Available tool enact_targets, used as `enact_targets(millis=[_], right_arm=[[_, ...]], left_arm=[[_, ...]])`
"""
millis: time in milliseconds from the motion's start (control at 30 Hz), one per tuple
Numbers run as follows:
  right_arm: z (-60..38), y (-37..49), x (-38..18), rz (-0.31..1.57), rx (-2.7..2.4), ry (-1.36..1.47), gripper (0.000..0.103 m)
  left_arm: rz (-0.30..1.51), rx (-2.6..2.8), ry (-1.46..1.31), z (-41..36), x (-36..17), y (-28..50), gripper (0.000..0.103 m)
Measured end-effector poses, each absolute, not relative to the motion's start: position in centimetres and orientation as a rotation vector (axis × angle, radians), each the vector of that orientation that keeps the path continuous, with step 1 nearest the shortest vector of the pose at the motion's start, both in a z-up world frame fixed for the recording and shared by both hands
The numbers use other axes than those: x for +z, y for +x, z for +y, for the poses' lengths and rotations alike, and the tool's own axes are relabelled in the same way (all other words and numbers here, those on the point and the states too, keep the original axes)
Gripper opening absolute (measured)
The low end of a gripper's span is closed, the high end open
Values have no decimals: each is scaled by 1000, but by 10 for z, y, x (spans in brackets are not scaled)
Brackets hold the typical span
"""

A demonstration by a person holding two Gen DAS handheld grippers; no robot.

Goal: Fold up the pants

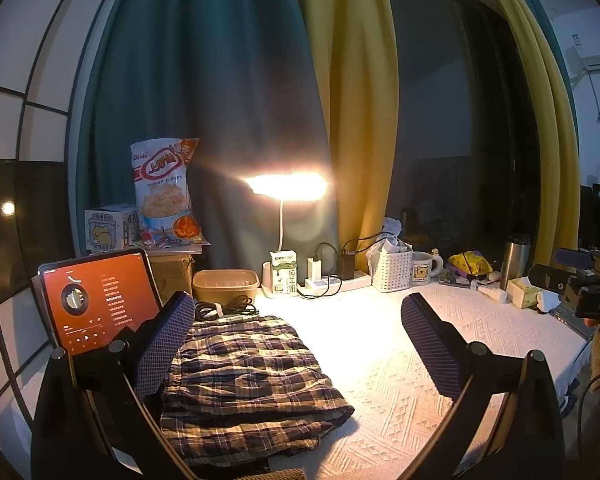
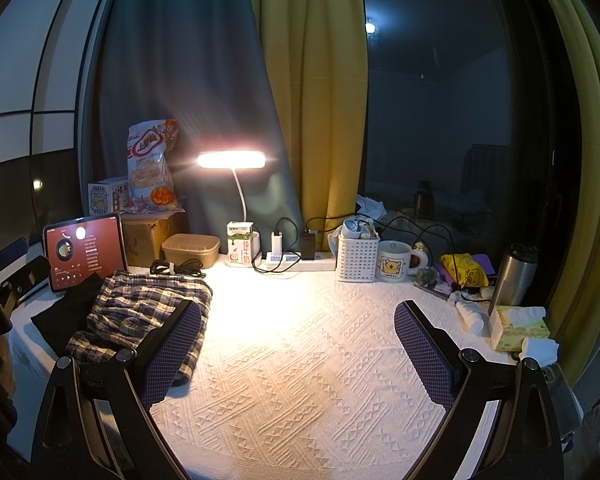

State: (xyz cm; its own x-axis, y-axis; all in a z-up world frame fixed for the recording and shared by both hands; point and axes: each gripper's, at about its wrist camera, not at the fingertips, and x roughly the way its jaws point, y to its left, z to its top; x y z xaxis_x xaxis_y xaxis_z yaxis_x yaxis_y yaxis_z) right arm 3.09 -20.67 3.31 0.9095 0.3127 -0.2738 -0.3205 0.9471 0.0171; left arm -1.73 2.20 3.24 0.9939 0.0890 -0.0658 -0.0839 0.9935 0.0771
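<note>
Nearest in the left wrist view, the left gripper hangs above the table with its jaws spread wide and nothing between them; its left pad overlaps the near-left edge of the plaid pants, though whether it touches the cloth I cannot tell. The pants lie folded into a thick stack on the white textured tablecloth, at the left side of the table, with a black garment showing under their left edge in the right wrist view.

The right gripper is likewise wide open and empty — it hovers over bare tablecloth to the right of the pants, its left finger just crossing their near-right corner in the picture.

Farther back, a coiled black cable lies just beyond the pants, and a tablet with a red screen stands propped at the far left. Behind these sit a brown lidded container, a milk carton, and a white power strip with chargers plugged in. To the right along the back row are a white perforated basket, a cartoon mug, a steel tumbler and a tissue box.

A lit desk lamp glows over the middle, a bag of shrimp flakes stands on a cardboard box at the far left, and teal and yellow curtains hang behind — beside them, a dark window.
</note>
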Motion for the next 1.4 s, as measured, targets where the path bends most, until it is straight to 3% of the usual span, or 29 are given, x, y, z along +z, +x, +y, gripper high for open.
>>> enact_targets(millis=[1400], right_arm=[[-205, 29, 31, 281, 317, -24, 98]], left_arm=[[66, 84, 76, 19, 33, -20, 102]])
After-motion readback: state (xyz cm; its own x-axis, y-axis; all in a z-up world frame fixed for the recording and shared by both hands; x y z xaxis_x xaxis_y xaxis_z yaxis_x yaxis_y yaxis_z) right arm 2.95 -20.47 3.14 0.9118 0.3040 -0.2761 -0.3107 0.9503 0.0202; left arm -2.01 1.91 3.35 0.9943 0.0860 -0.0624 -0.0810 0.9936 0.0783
